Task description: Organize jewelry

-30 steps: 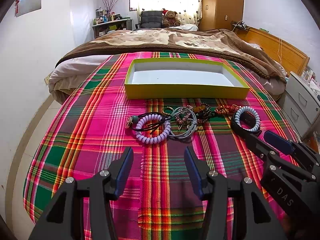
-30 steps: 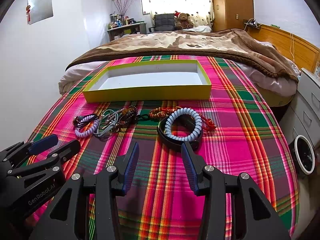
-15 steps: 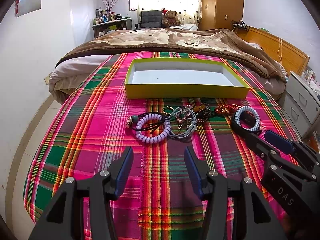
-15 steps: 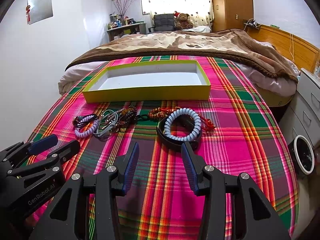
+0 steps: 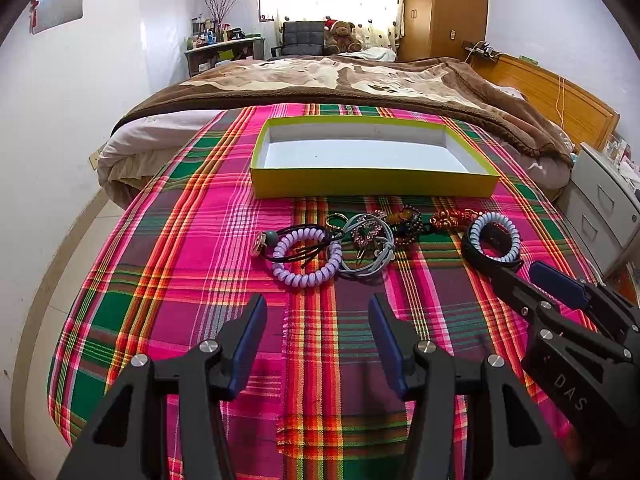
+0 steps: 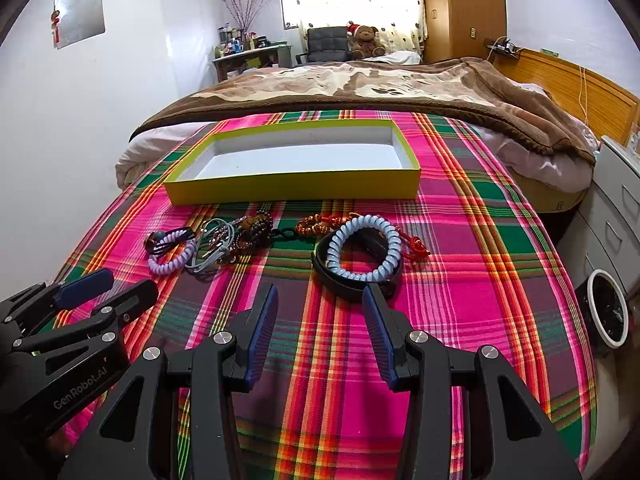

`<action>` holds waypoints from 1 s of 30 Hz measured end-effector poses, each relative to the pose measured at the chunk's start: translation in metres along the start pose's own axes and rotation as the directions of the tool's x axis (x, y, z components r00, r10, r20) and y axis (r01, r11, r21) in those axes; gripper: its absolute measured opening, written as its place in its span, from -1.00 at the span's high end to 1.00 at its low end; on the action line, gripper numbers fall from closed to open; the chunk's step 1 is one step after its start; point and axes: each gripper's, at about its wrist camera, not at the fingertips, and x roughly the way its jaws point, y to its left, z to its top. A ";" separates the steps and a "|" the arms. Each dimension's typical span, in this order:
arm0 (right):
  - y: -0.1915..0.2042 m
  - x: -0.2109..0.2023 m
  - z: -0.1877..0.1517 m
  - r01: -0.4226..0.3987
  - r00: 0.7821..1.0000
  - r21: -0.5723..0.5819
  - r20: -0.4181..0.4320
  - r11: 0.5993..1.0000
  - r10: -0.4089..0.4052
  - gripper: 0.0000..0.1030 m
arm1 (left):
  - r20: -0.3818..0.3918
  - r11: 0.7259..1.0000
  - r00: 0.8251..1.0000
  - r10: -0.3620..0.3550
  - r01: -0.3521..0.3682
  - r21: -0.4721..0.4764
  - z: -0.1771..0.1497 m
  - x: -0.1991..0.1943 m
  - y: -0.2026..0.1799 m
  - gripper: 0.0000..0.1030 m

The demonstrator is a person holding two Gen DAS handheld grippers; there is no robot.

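Note:
A yellow box (image 5: 372, 185) (image 6: 296, 190) with a white inside lies empty on the plaid cloth. In front of it lies a row of jewelry: a lilac coil band (image 5: 306, 256) (image 6: 173, 254) over black cords, a grey cord with a rhinestone charm (image 5: 368, 246), brown beads (image 5: 406, 220) (image 6: 252, 228), an orange-red knot charm (image 5: 450, 218) (image 6: 320, 222), and a pale blue coil band (image 5: 495, 236) (image 6: 368, 250) on a black strap (image 6: 352, 286). My left gripper (image 5: 318, 320) is open, just short of the lilac band. My right gripper (image 6: 320, 308) is open, just short of the blue band.
The plaid cloth (image 5: 192, 264) covers the foot of a bed with a brown blanket (image 5: 360, 80) behind the box. A white drawer unit (image 5: 604, 200) and a white-rimmed bin (image 6: 608, 314) stand at the right. The cloth falls away at the left edge.

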 end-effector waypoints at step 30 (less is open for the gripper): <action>-0.009 0.010 0.007 0.017 1.000 0.012 -0.009 1.000 -0.016 0.13 | -0.015 1.000 1.000 -0.005 0.005 -0.013 0.007 0.006 0.007 -0.06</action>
